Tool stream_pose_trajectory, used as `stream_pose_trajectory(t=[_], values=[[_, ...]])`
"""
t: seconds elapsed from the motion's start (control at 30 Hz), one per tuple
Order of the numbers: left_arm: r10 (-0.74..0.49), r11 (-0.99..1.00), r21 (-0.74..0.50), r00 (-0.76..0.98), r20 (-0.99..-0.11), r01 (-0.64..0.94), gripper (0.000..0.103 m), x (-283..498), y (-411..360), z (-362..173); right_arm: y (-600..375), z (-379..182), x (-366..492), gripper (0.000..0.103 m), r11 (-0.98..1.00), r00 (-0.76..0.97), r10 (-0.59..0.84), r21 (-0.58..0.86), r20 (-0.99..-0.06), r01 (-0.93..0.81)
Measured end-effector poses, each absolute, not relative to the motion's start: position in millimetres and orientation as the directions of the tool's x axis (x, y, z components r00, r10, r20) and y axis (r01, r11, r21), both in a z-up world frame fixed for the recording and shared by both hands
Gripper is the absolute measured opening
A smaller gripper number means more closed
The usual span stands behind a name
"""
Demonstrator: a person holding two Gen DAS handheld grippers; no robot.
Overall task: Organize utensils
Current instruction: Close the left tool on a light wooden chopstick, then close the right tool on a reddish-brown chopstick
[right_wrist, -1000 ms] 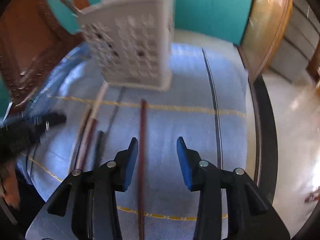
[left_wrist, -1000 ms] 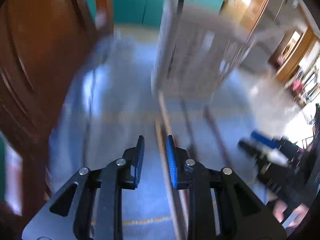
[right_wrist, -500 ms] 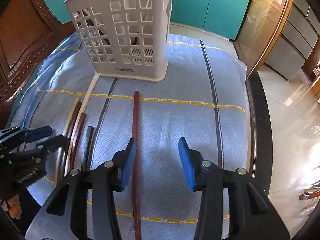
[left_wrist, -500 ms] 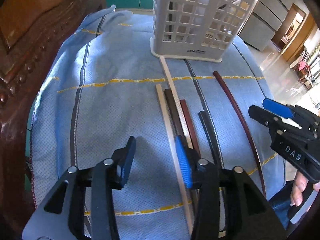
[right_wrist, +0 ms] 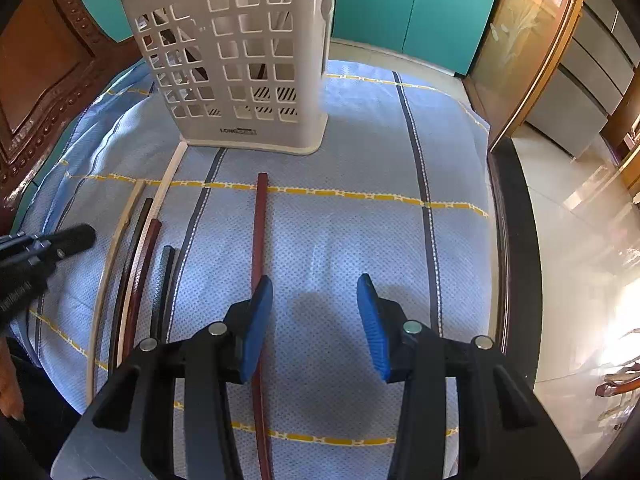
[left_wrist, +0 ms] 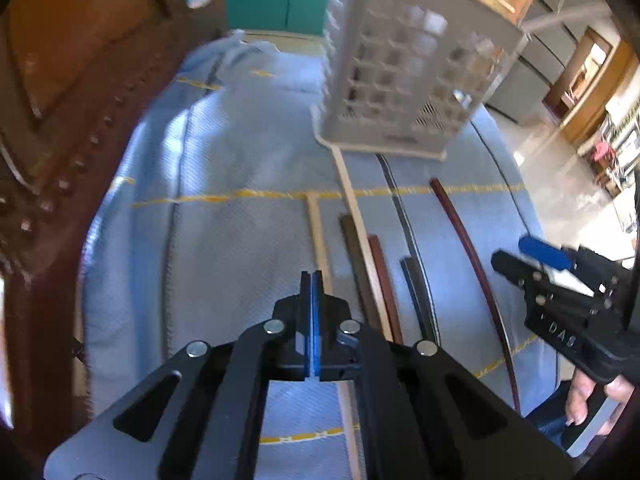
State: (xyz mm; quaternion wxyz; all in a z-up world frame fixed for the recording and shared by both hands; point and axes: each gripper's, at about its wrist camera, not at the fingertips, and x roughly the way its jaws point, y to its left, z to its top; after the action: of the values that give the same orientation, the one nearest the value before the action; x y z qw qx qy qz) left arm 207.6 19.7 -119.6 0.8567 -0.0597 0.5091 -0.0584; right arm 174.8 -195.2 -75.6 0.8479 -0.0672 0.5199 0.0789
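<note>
Chopsticks [right_wrist: 138, 268] lie loose on my blue-clothed table [right_wrist: 360, 240], short of the white basket [right_wrist: 236, 64].
My left claw [left_wrist: 311, 280] is pressed together, gripping nothing; my right claw [right_wrist: 316, 292] stands half-wide beside one reddish-brown chopstick [right_wrist: 259, 232].

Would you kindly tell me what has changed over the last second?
The left gripper has snapped shut on nothing, beside the pale chopstick. The right gripper stays open over the cloth; all the chopsticks still lie flat before the basket.
</note>
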Motion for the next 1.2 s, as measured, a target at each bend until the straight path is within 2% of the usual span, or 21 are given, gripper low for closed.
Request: stream_pose_trajectory(t=[0.23,0.37,0.5,1.1,1.17,1.2], values=[[-0.197,0.977,-0.214,0.460,-0.866,0.015,0.001,213,29,-120,-195,-76,175,0.044,0.979,0.443,0.064,-0.031,-0.894,-0.204],[-0.188,0.981,-0.184,0.445,-0.876,0.054,0.003,213,13,-128,-193,-76,175,0.045,0.977,0.443,0.065,-0.033,-0.894,-0.210],[-0.142,0.990,-0.121,0.459,-0.877,0.075,0.016,215,-1,-130,-192,-77,175,0.045,0.977,0.440,0.062,-0.036,-0.896,-0.211],[-0.072,0.995,-0.036,0.451,-0.890,0.089,0.021,217,-23,-141,-184,-87,171,0.045,0.968,0.431,0.024,-0.086,-0.902,-0.234],[-0.070,0.996,-0.034,0.451,-0.890,0.088,0.021,217,-23,-141,-184,-86,171,0.041,0.968,0.429,0.038,-0.073,-0.903,-0.240],[-0.068,0.996,-0.031,0.451,-0.890,0.088,0.022,217,-24,-141,-184,-86,171,0.032,0.968,0.419,0.064,-0.045,-0.906,-0.246]])
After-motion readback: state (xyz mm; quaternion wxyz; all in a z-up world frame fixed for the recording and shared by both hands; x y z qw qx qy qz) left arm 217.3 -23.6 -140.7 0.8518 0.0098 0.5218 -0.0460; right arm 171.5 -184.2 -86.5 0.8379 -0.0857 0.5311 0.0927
